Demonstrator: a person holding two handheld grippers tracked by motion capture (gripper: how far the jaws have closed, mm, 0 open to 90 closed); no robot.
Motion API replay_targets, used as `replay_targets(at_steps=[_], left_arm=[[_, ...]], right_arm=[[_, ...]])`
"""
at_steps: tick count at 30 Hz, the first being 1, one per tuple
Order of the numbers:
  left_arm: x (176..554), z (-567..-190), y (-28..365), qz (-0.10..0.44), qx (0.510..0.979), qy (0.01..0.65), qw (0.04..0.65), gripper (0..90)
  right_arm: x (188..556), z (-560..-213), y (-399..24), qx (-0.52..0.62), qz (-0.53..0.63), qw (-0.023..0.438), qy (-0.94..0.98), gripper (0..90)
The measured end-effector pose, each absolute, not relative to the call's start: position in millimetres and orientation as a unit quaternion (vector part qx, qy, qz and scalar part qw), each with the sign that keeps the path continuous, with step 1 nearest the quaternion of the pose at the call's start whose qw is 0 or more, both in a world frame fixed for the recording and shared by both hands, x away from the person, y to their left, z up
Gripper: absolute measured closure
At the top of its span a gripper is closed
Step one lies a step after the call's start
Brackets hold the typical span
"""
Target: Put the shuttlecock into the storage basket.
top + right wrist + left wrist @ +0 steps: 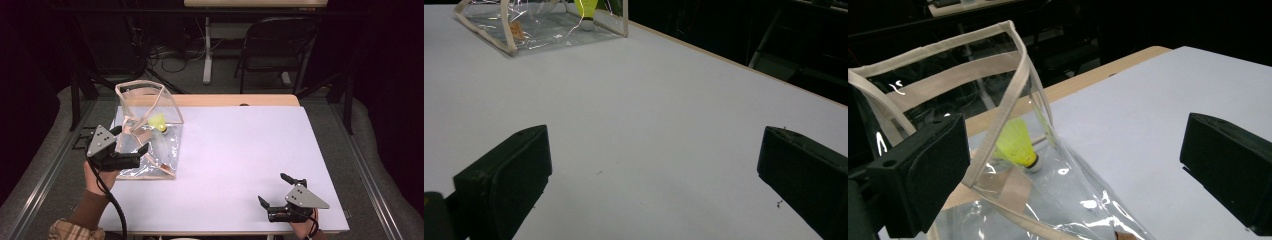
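Observation:
A clear plastic bag [171,107] with beige trim stands open at the table's back left. A yellow shuttlecock [157,121] lies inside it, cork end down toward the bag's floor. My left gripper [131,141] is open at the bag's near left side, and its jaws straddle the bag's front corner without closing on it. In the left gripper view the bag's trim [1013,95] runs between the jaws of the left gripper [1075,167], with the shuttlecock [1018,145] just behind it. My right gripper [272,188] hovers open over bare table at the front right; its own view shows the right gripper [651,170] with the bag [506,35] far off.
The white table top [240,145] stretches wide between the two grippers. A wooden strip [240,100] borders its back edge. Beyond the table stand a folding chair [280,40] and a table leg [207,50] among floor cables.

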State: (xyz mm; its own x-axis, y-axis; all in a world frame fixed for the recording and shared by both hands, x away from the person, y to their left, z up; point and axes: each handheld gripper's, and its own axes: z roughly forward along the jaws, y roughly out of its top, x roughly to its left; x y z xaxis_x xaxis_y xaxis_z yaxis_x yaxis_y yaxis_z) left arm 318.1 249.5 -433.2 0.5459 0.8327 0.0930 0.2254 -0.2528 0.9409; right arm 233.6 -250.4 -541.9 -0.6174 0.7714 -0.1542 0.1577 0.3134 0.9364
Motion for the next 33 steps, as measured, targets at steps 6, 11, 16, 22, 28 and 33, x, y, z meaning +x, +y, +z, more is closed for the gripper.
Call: replay_targets(at_steps=[6, 11, 16, 22, 28, 33], left_arm=[[308, -442, 250, 0.309, 0.732, 0.355, 0.492, 0.0], [302, -452, 252, 0.304, 0.732, 0.357, 0.494, 0.0], [296, -464, 256, 0.297, 0.730, 0.366, 0.495, 0.0], [290, -480, 261, 0.287, 0.730, 0.378, 0.492, 0.0], [286, -496, 264, 0.277, 0.729, 0.388, 0.491, 0.0], [283, -508, 263, 0.270, 0.734, 0.389, 0.487, 0.0]], right_arm=[[234, -542, -251, 0.310, 0.496, 0.308, 0.751, 0.4], [234, -542, -251, 0.310, 0.496, 0.308, 0.751, 0.4], [234, -542, -250, 0.310, 0.496, 0.307, 0.751, 0.4], [235, -543, -250, 0.311, 0.496, 0.308, 0.751, 0.4], [235, -543, -250, 0.311, 0.494, 0.307, 0.752, 0.4], [234, -543, -250, 0.311, 0.493, 0.306, 0.752, 0.4]])
